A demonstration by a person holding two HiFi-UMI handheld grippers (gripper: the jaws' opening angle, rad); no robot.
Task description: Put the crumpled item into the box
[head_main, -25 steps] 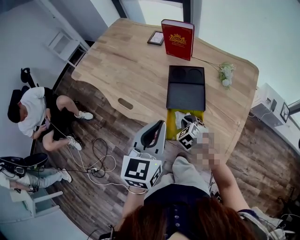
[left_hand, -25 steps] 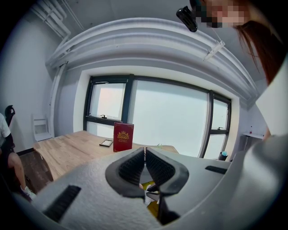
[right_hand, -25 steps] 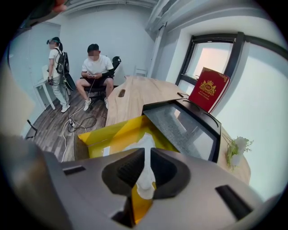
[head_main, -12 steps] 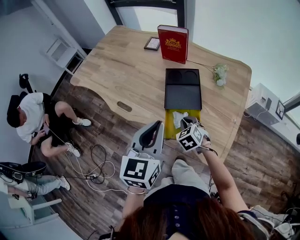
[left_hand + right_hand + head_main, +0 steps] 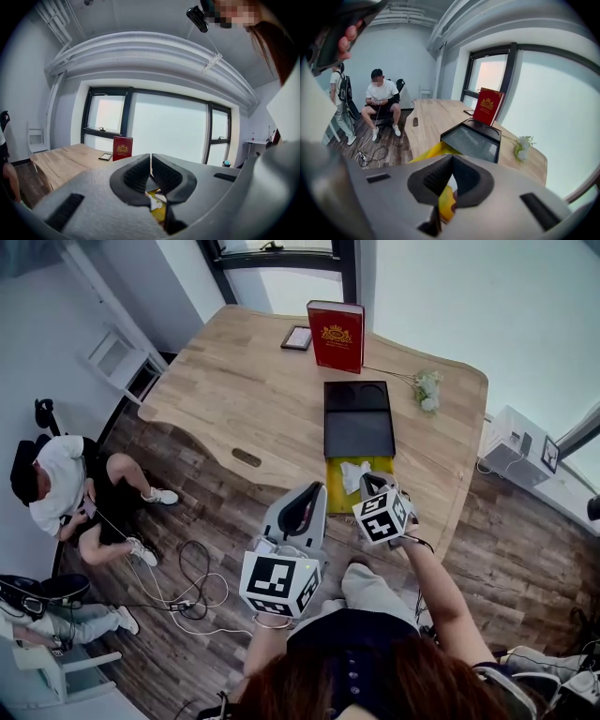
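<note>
Crumpled item (image 5: 352, 474): one, in one yellow box (image 5: 335, 496); one black tray (image 5: 358, 420).

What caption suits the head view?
Left hand-held gripper and right hand-held gripper, shut, near yellow box holding crumpled white item.

The left hand-held gripper (image 5: 307, 493) is held close in front of the body and points forward. Its jaws are pressed together at the tips with nothing between them. The right hand-held gripper (image 5: 368, 481) is just beside it and slightly further forward, at the end of the outstretched right forearm (image 5: 439, 592). Its jaws also meet at the tips and are empty.
</note>
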